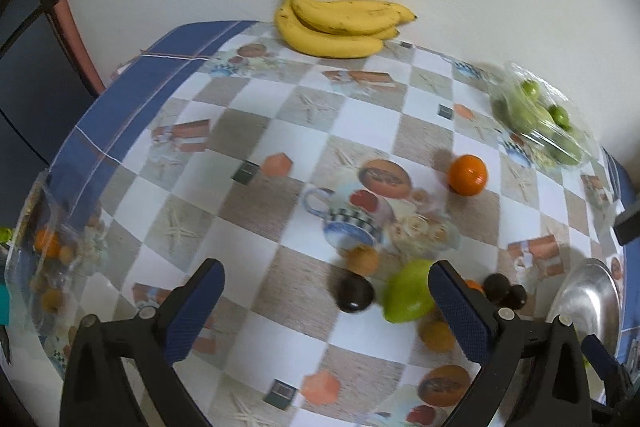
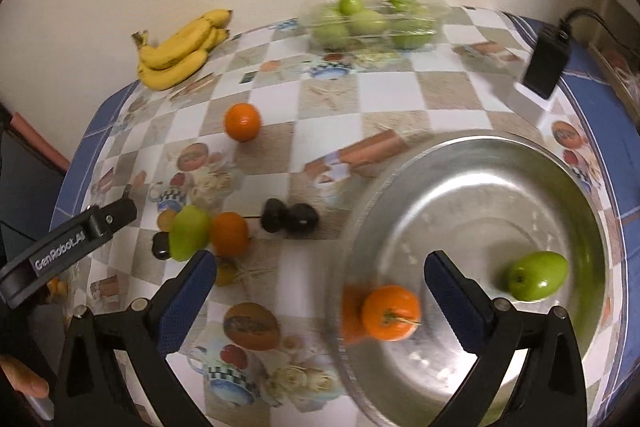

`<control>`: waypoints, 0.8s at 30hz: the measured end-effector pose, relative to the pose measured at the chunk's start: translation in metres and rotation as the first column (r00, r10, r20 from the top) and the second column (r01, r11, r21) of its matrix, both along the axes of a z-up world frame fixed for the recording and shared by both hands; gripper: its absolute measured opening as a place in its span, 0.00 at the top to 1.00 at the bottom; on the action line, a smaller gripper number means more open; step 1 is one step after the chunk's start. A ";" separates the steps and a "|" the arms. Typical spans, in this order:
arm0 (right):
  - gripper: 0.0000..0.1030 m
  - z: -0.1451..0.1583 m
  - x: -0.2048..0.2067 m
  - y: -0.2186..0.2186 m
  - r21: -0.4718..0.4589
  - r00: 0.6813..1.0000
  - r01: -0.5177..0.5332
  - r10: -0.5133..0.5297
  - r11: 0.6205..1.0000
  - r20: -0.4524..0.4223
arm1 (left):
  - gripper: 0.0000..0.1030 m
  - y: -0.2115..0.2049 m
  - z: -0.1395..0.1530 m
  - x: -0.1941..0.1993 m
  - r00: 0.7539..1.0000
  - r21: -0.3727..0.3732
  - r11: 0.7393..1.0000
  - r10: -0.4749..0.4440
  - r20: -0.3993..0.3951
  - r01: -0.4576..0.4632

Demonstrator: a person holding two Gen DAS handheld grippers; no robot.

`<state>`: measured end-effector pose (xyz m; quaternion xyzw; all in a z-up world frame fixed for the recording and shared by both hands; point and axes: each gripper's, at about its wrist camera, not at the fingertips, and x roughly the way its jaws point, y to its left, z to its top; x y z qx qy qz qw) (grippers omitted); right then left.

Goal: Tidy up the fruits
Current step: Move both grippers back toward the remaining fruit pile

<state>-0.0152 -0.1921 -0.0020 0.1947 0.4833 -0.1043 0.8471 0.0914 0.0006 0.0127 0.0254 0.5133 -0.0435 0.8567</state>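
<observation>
A metal bowl point(image 2: 520, 167) holds an orange point(image 2: 391, 313) and a green fruit point(image 2: 538, 275). My right gripper point(image 2: 320, 281) is open above the bowl's left rim, and the orange lies between its fingers. Left of the bowl lie a green fruit point(image 2: 189, 231), an orange point(image 2: 229, 233) and dark fruits point(image 2: 289, 215). My left gripper point(image 1: 326, 295) is open and empty above the table; the green fruit point(image 1: 408, 293) and a dark fruit point(image 1: 354, 293) lie just ahead of it. Another orange point(image 1: 467, 175) sits mid-table. Bananas point(image 1: 336, 23) lie at the back.
A clear bag of green fruits point(image 2: 372, 21) lies at the back of the checked tablecloth point(image 1: 280, 131). A black adapter with a cable point(image 2: 546, 61) stands at the right. Small yellowish fruits point(image 1: 438, 335) lie near the green fruit. A chair point(image 1: 76, 39) stands at far left.
</observation>
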 end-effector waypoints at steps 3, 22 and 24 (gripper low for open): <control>0.00 -0.001 0.007 0.012 0.014 1.000 -0.021 0.021 1.000 -0.001 | 0.00 0.010 -0.001 0.004 1.000 -0.008 1.000 0.012 -0.004 -0.012; 0.00 -0.028 0.041 0.062 0.000 0.990 -0.129 0.129 0.992 -0.051 | 0.00 0.032 -0.028 0.021 0.998 -0.083 0.996 0.034 -0.052 -0.038; 0.00 -0.031 0.041 0.062 0.008 0.991 -0.125 0.125 0.992 -0.055 | 0.00 0.029 -0.030 0.021 0.998 -0.078 0.997 0.015 -0.059 -0.019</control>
